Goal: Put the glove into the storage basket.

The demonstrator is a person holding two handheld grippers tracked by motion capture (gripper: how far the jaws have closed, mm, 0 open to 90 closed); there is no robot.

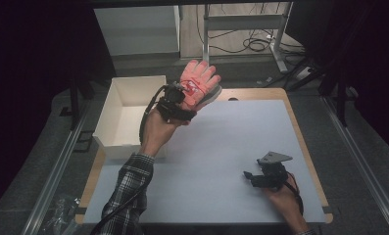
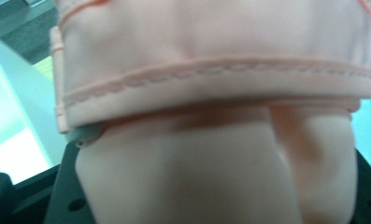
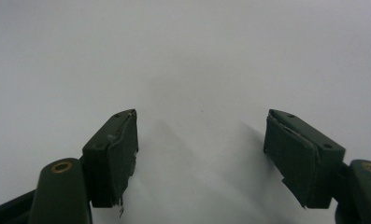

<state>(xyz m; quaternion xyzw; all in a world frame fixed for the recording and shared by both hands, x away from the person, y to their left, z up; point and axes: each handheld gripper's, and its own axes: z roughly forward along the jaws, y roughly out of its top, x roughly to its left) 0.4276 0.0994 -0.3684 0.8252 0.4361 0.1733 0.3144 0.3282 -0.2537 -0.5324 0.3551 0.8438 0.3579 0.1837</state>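
The left gripper [image 1: 184,100] holds the pink glove [image 1: 199,81] clamped in its jaws, raised just beside the white box [image 1: 114,105] at the tabletop's [image 1: 221,147] far edge. The right gripper [image 1: 253,178], jaws apart around nothing, rests well apart from the box on open tabletop near the front edge.

The right gripper [image 3: 202,158] stands with its two black jaws well apart and nothing between them. Both jaws rise from the lower edge, over the pale grey table surface [image 3: 188,56]. The pad on the left-hand jaw is frayed at its lower corner. Faint shadows of the jaws fall on the table surface just beyond them. The surface is plain and unmarked.
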